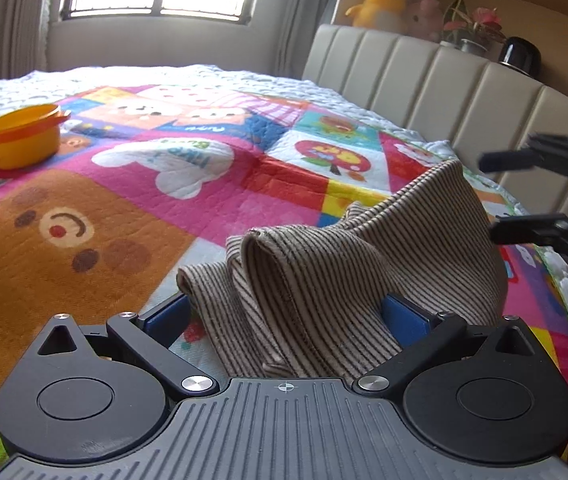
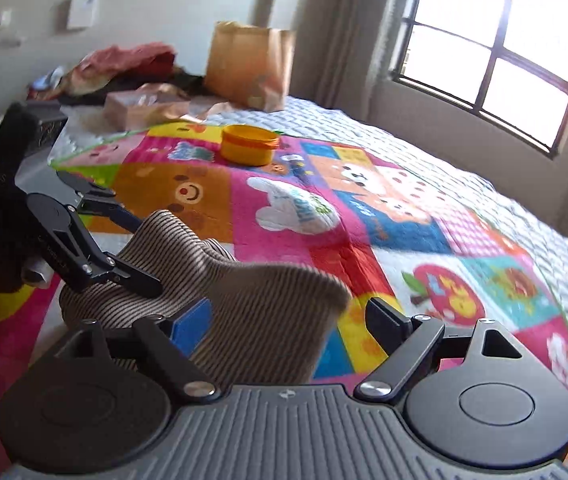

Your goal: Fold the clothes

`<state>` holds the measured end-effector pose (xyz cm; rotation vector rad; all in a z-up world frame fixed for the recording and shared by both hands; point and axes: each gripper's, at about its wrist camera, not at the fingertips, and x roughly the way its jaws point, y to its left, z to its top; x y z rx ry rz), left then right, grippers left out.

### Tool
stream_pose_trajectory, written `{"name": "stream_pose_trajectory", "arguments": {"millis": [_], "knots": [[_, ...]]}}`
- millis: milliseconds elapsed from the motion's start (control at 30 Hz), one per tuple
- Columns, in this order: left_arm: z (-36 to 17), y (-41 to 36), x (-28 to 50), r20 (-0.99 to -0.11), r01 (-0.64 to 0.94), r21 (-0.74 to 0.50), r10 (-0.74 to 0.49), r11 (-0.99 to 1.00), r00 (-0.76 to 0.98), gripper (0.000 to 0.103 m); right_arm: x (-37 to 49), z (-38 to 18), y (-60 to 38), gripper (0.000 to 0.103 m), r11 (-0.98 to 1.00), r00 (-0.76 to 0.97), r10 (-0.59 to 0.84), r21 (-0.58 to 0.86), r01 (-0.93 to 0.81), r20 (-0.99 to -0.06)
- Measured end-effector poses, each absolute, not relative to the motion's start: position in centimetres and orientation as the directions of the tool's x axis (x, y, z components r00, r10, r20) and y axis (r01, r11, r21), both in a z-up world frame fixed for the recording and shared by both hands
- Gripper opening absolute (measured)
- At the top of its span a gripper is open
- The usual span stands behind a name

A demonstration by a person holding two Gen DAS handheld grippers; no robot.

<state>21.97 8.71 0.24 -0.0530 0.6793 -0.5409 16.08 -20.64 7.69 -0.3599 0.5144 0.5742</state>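
A beige garment with thin dark stripes (image 1: 324, 264) lies bunched in folds on the colourful cartoon quilt (image 1: 124, 200). My left gripper (image 1: 284, 312) is open, its blue pads wide apart, with the cloth heaped between them. My right gripper (image 2: 288, 316) is open too; the garment (image 2: 268, 304) drapes between its fingers and against the left blue pad. The right gripper also shows in the left wrist view (image 1: 500, 196), just right of the cloth's raised peak. The left gripper shows in the right wrist view (image 2: 124, 248), its fingers either side of the cloth's far end.
An orange plastic tub (image 1: 24, 136) stands on the quilt at the far left. A padded headboard (image 1: 444, 80) with plush toys and a plant runs along the right. A brown paper bag (image 2: 248, 68) and piled clothes (image 2: 124, 68) sit at the bed's far end.
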Motion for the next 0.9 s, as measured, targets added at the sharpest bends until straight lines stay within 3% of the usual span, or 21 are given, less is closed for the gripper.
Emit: {"name": "stream_pose_trajectory", "arguments": {"millis": [233, 367, 567, 700, 900], "knots": [[0.1, 8.7, 22.2, -0.604, 0.441, -0.217, -0.475, 0.871, 0.640, 0.103, 19.4, 2.6, -21.5, 0.086, 0.903, 0.764, 0.286, -0.103, -0.416, -0.579], [-0.1, 8.5, 22.6, -0.621, 0.421, -0.208, -0.452, 0.883, 0.641, 0.103, 21.4, -0.7, -21.2, 0.097, 0.941, 0.769, 0.224, -0.072, -0.330, -0.598], [-0.2, 8.5, 22.8, -0.633, 0.407, -0.232, -0.455, 0.883, 0.626, 0.103, 19.5, 0.2, -23.4, 0.097, 0.947, 0.771, 0.283, 0.041, -0.317, -0.570], [-0.3, 8.6, 22.7, -0.631, 0.392, -0.253, -0.458, 0.884, 0.626, 0.103, 18.1, 0.9, -24.4, 0.097, 0.920, 0.751, 0.392, 0.207, -0.333, -0.532], [0.8, 9.0, 21.6, -0.621, 0.373, -0.253, -0.445, 0.893, 0.645, 0.103, 18.6, -1.0, -22.9, 0.094, 0.928, 0.750, 0.373, 0.224, -0.298, -0.547]]}}
